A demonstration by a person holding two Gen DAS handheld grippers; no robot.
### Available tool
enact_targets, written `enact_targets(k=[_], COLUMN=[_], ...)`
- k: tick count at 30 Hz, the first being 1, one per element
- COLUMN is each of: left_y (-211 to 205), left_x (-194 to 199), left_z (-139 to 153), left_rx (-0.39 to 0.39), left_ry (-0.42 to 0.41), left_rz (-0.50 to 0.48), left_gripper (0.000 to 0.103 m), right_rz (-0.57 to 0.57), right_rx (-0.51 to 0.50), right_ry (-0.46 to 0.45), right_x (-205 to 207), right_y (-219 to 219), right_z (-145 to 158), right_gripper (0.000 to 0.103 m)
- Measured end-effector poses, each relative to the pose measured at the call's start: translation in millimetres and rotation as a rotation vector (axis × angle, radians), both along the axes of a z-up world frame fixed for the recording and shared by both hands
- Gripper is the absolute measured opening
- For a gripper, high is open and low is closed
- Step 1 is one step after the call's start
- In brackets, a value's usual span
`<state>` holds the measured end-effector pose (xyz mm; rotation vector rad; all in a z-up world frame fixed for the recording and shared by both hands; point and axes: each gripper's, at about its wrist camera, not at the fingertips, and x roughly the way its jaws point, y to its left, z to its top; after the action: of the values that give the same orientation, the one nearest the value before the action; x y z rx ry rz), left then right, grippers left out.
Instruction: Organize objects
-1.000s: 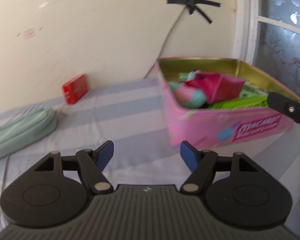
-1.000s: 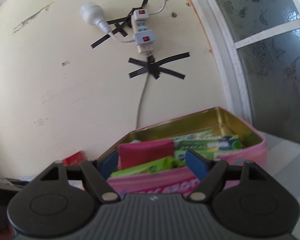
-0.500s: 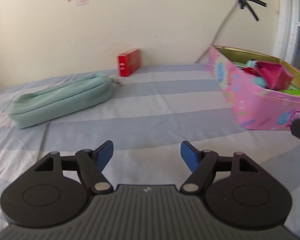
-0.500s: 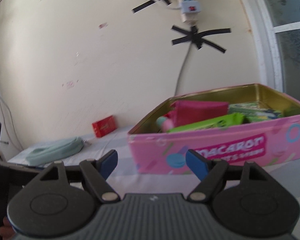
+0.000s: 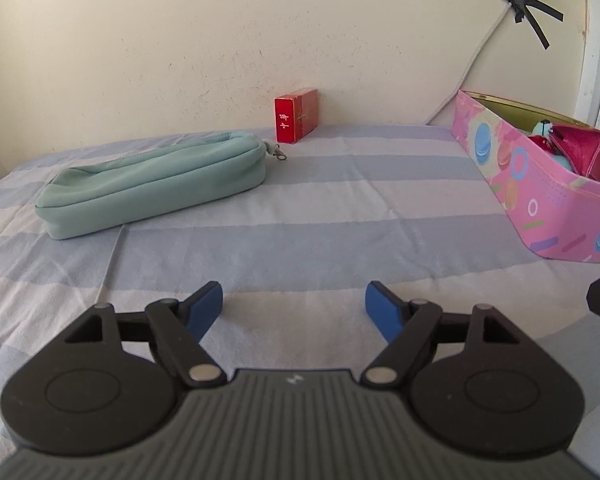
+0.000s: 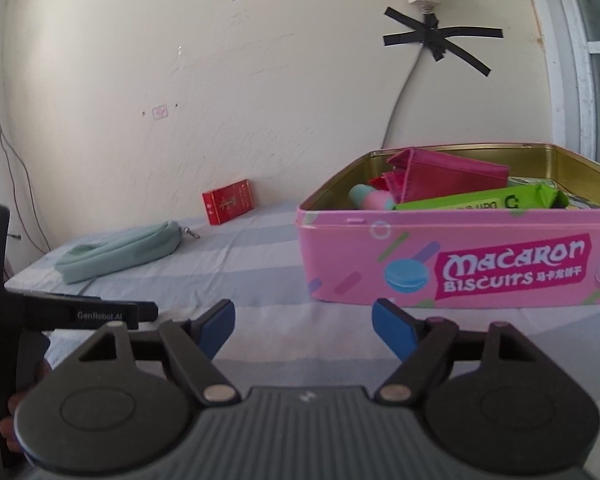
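Both views have swung left since a second ago, bringing the mint pouch [image 5: 156, 188] and red box [image 5: 296, 119] into sight.
The pink tin [image 6: 460, 256], reading "Macaron Biscuits", holds a crimson wallet [image 6: 448, 174] and green packets [image 6: 484, 202]; pouch and box lie left of it on the striped bed [image 5: 300, 240]. The left gripper [image 5: 294, 306] is opening, the right gripper [image 6: 303, 320] spread, both empty.
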<state>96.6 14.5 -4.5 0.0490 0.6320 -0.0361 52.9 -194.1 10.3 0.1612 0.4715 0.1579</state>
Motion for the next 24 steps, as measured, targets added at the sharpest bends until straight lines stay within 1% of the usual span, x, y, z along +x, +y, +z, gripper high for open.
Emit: enact_targets(k=[3,9,13,24], left_y=[0.5,0.9,2.1,0.9], left_x=[-0.8,-0.2,0.2,0.8], left_z=[0.1,-0.7,-0.8,-1.3], left_rx=[-0.006,-0.015,-0.028,-0.031], left_ry=[0.001,0.004,0.007,0.008], left_rz=[-0.003,-0.013,-0.015,-0.011], left_gripper=[0.080,0.082,0.085,0.085], right_rz=[-0.001,-0.006,-0.003,-0.007], right_rx=[0.014,0.042,0.036,-0.003], right_ry=[0.003,0.008,0.017,0.034], right_x=[1.0,1.7,3.5,5.6], right_y=[-2.0,-7.2,-5.8,0.2], right_z=[-0.6,-1.3,-1.6,-3.0], right_gripper=[0.081,0.082,0.082,0.082])
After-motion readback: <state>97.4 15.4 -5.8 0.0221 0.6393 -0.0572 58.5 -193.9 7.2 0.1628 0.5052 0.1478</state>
